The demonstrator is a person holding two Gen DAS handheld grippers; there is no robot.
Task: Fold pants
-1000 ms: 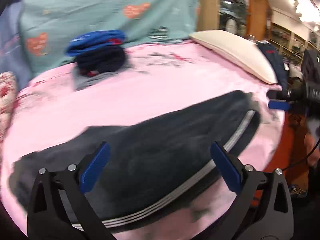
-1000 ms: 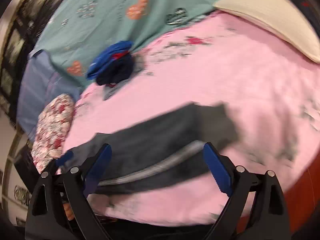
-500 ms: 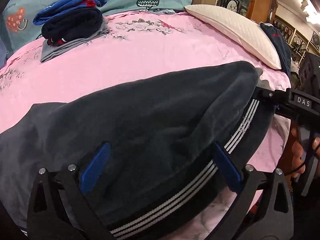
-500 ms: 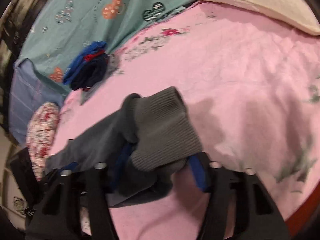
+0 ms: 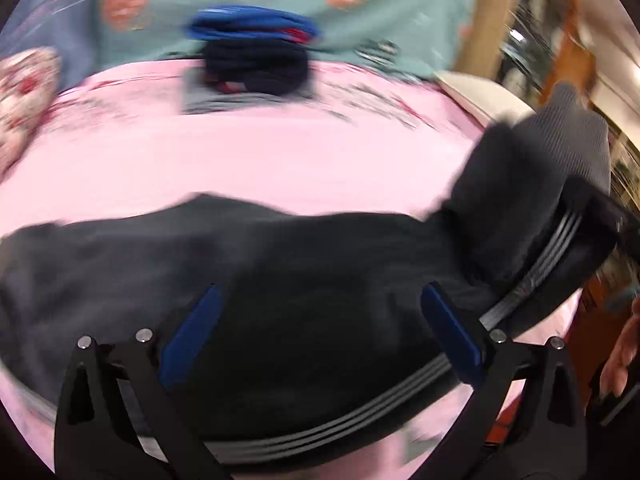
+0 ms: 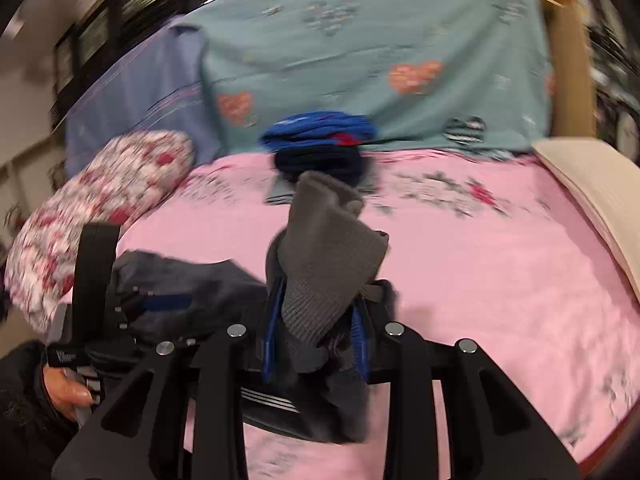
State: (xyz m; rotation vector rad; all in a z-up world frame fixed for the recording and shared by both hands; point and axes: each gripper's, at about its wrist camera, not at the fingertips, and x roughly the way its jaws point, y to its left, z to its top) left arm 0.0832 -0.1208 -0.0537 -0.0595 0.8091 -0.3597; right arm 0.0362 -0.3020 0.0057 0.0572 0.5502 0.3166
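Dark grey pants (image 5: 280, 272) with white side stripes lie across the pink bed sheet (image 5: 240, 160). My left gripper (image 5: 320, 328) is open, its blue pads spread just over the pants' middle. My right gripper (image 6: 316, 340) is shut on the ribbed grey cuff end of the pants (image 6: 328, 248) and holds it lifted off the bed; the cuff stands up between its pads. The lifted cuff (image 5: 560, 152) also shows at the right of the left wrist view. The left gripper's body (image 6: 96, 280) shows at the left of the right wrist view.
A stack of folded blue and navy clothes (image 6: 320, 148) lies at the back of the bed against a teal heart-print cover (image 6: 360, 60). A floral pillow (image 6: 100, 204) is at the left, a cream pillow (image 6: 592, 192) at the right. The bed's right edge drops off.
My right gripper closed on the pants' cuff end and has lifted it, swinging leftward. My left gripper stays open over the pants and has turned a little left.
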